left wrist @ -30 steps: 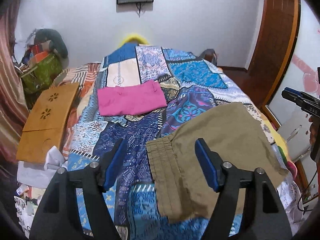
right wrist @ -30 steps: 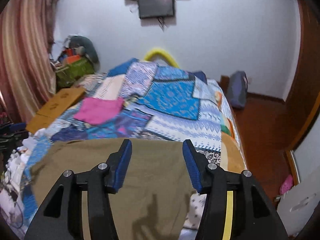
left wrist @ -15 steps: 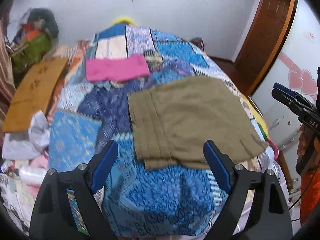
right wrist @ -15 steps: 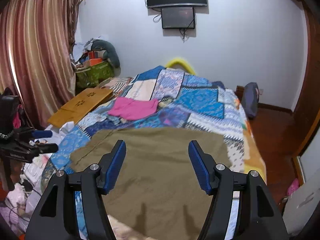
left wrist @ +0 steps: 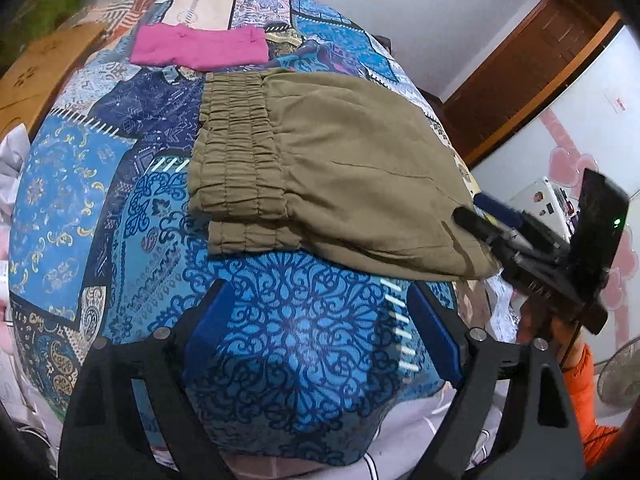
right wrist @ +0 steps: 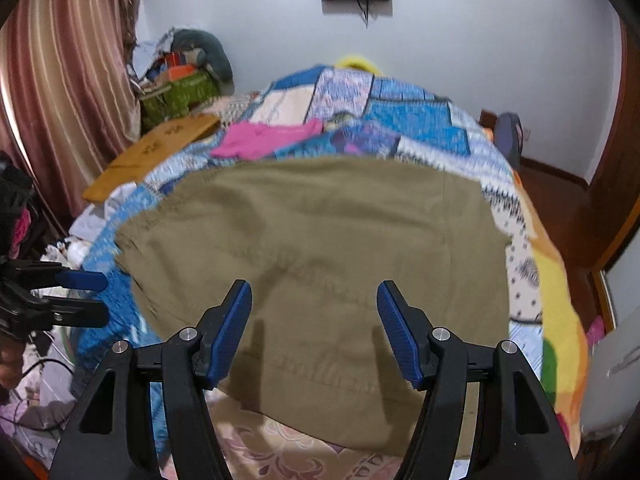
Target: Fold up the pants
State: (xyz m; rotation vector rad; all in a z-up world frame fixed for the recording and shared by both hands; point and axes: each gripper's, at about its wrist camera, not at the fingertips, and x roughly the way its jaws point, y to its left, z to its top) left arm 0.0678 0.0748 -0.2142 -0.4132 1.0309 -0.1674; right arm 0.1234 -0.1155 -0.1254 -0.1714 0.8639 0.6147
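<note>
On the patchwork bedspread (left wrist: 280, 320) lie the olive pants (left wrist: 340, 168), flat and already doubled, elastic waistband (left wrist: 236, 160) at the left end in the left wrist view, leg ends running off toward 3 o'clock. Long axis: roughly 9 to 3 across that view.

Left gripper (left wrist: 316, 336): fingers spread wide, having just been opening, nothing between them but bedspread. The pants lie ahead at 12 o'clock, near edge a little beyond the fingertips, not touched; the waistband corner sits toward 11.

Right gripper (right wrist: 314, 328): fingers about half spread, likewise just been opening, hovering over the leg end of the pants (right wrist: 312, 260). Cloth shows between and beneath them, but the pads do not press on it, so no grip. From the left wrist view the right gripper (left wrist: 480, 216) shows at 3 o'clock, tips right at the leg-end corner; whether they touch the cloth, I cannot tell.

Judgement: right hand is the nearer to its end; left must go forward and slightly left to reach the waistband. A pink garment (left wrist: 200, 46) lies at 11 o'clock beyond the waistband, just apart from it.
</note>
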